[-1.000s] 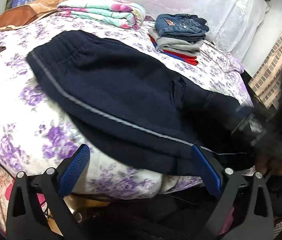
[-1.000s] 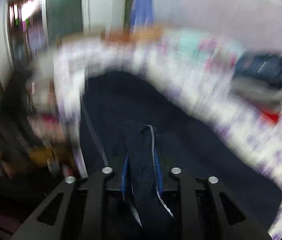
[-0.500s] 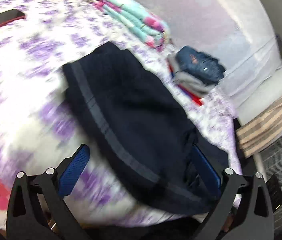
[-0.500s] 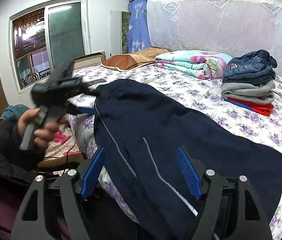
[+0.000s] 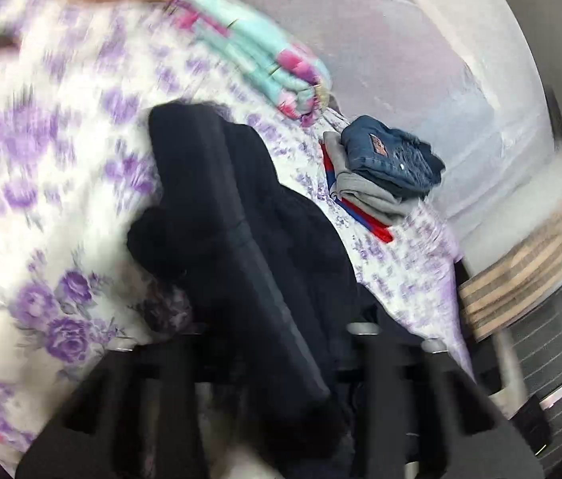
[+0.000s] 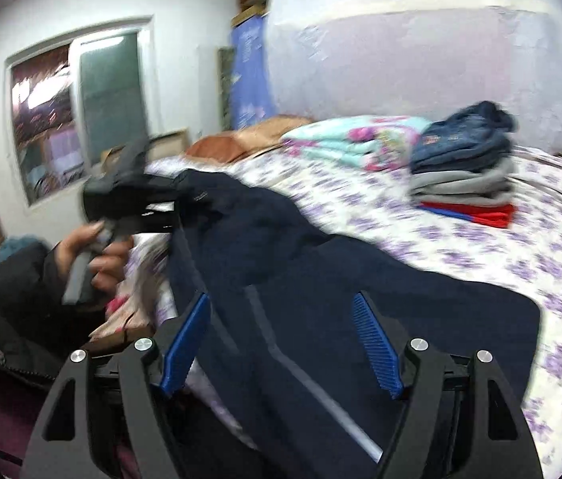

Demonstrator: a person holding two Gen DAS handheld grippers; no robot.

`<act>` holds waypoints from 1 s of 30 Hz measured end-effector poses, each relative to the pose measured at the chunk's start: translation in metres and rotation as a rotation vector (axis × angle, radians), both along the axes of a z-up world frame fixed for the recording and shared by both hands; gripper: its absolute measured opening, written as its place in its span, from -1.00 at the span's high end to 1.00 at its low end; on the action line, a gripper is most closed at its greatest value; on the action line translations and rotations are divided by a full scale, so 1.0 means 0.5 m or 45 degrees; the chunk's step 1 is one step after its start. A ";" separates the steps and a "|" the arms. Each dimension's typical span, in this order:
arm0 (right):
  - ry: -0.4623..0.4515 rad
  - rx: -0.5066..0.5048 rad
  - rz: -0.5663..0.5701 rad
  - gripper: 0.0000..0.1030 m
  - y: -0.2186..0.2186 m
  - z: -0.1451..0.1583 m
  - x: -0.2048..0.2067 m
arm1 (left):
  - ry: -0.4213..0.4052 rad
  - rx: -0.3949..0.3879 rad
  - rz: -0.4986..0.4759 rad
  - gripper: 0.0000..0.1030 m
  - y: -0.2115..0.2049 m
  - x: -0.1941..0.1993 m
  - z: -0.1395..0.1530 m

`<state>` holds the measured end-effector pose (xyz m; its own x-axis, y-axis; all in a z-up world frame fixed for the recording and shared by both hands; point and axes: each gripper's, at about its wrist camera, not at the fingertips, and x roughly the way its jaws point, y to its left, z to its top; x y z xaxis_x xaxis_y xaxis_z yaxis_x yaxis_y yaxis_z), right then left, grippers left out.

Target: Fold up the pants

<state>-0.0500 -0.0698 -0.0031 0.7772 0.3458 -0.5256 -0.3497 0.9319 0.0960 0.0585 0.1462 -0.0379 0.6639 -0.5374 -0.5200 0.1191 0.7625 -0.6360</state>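
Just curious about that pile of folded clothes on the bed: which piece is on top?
The blue jeans top the pile; the grey garment lies beneath them, and the red and blue one is at the bottom.

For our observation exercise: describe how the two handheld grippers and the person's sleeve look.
The right gripper has black angular fingers with silver bolts and ribbed blue pads. The left gripper has a black body and a grey handle. The sleeve is dark, with a zipper.

Left tool (image 6: 179, 203) just closed, pinching cloth, gripped by hand (image 6: 89, 255); right tool (image 6: 281, 343) spread wide.
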 end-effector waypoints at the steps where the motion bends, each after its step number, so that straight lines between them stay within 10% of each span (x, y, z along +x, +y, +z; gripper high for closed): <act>1: -0.017 0.020 -0.049 -0.45 -0.023 0.006 -0.005 | -0.067 0.085 -0.008 0.54 -0.023 -0.019 0.030; 9: -0.187 0.161 -0.595 -0.47 -0.274 0.071 -0.105 | -0.509 0.512 -0.534 0.44 -0.357 -0.219 0.212; 12: -0.167 0.217 -0.788 -0.58 -0.363 0.066 -0.154 | -0.410 0.532 -0.835 -0.89 -0.489 -0.237 0.149; 14: -0.073 0.299 -0.821 -0.62 -0.400 0.040 -0.173 | -0.250 0.636 -1.029 -0.89 -0.577 -0.230 0.060; 25: 0.165 0.559 -0.262 -0.76 -0.309 -0.001 -0.094 | -0.236 0.471 -0.982 -0.90 -0.528 -0.217 0.088; 30: 0.352 0.315 -0.268 -0.83 -0.228 -0.049 0.014 | -0.164 0.482 -0.923 -0.90 -0.493 -0.186 0.046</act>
<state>-0.0433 -0.1838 -0.0275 0.6858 0.3367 -0.6452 -0.0840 0.9173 0.3893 -0.0344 -0.1003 -0.0150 0.2869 -0.6591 -0.6952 0.7178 0.6285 -0.2996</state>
